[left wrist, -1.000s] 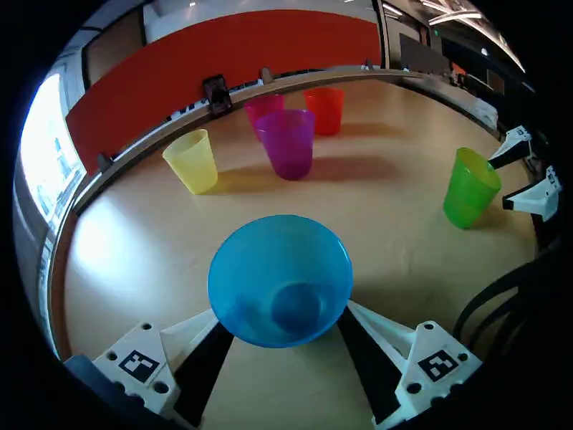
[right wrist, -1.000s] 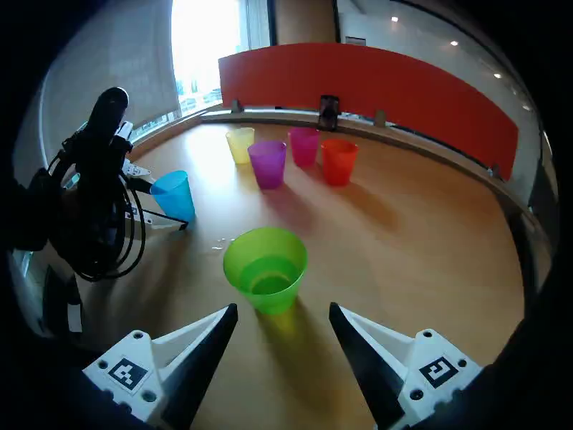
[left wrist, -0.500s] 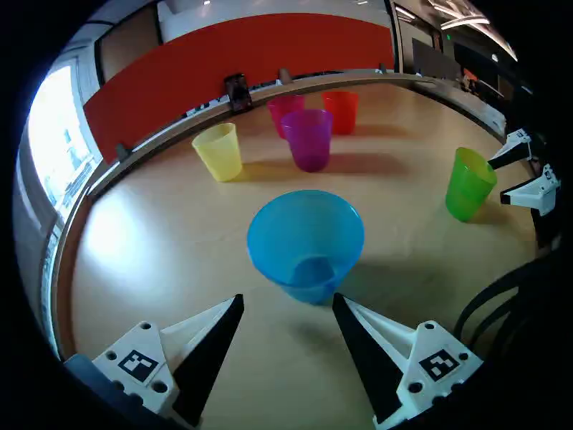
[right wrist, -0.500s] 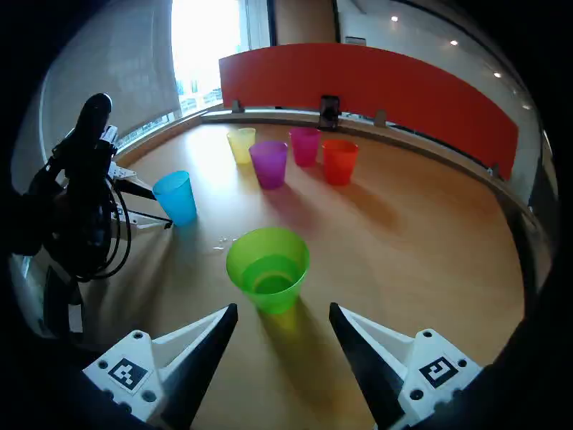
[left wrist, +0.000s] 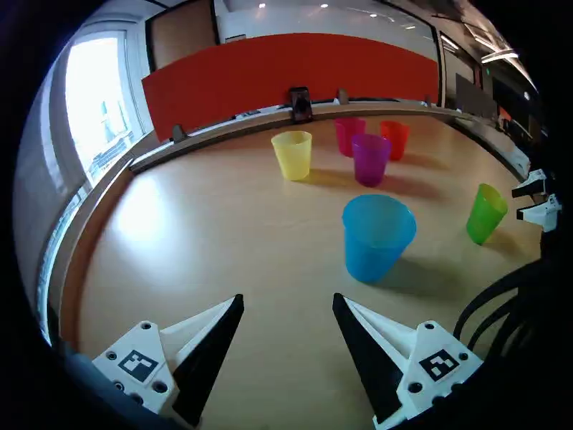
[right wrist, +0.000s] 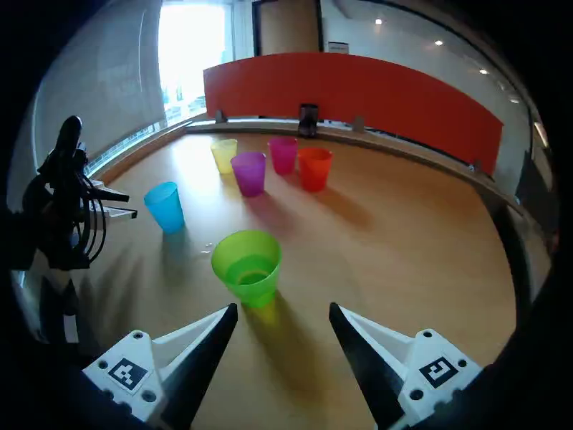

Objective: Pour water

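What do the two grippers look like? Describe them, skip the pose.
Both the left gripper and right gripper have white plastic fingers with black inner faces tapering to points. Each finger base carries a square black-and-white marker and small holes. Looped black cables hang on the left gripper's dark body.

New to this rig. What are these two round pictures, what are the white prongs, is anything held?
No robot: a person carries a two-finger gripper in each hand, each with a fisheye camera looking along its white fingers. The left gripper view shows the left gripper, open and empty, a blue cup ahead. The right gripper view shows the right gripper, also open and empty, facing a green cup which seems to hold a little liquid. Farther back on the wooden table stand a yellow cup, a purple cup, a pink cup and an orange cup, all upright.
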Demonstrator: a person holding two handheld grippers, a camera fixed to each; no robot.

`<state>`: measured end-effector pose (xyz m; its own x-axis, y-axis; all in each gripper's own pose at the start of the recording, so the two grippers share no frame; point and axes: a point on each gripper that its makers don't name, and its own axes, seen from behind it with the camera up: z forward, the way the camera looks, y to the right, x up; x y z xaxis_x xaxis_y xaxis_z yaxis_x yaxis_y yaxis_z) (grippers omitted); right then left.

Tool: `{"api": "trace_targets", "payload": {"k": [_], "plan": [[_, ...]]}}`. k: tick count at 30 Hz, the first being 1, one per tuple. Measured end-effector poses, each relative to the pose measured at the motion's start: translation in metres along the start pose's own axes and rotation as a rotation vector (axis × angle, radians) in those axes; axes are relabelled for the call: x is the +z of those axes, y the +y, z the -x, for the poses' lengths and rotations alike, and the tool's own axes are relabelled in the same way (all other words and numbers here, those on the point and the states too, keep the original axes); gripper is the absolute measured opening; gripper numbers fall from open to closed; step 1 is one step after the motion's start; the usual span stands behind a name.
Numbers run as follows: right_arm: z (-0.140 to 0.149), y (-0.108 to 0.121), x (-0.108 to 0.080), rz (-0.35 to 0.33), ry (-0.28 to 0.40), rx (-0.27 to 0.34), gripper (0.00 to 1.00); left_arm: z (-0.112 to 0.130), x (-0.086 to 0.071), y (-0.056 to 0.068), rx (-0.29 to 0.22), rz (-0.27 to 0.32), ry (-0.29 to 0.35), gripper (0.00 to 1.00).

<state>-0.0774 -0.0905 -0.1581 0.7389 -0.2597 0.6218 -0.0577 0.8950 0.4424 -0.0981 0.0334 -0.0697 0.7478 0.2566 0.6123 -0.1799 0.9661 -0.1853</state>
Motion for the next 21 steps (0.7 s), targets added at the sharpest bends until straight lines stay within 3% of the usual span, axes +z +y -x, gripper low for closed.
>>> {"api": "trace_targets", "payload": {"k": [9,21], "plan": [[-0.038,0.041,-0.017,0.123,0.165,0.1,0.99,-0.017,-0.013,-0.036,-0.083,-0.075,0.106,0.92],[-0.117,0.115,-0.019,0.311,0.503,0.159,0.99,-0.055,-0.021,-0.074,-0.166,-0.133,0.304,0.92]]}}
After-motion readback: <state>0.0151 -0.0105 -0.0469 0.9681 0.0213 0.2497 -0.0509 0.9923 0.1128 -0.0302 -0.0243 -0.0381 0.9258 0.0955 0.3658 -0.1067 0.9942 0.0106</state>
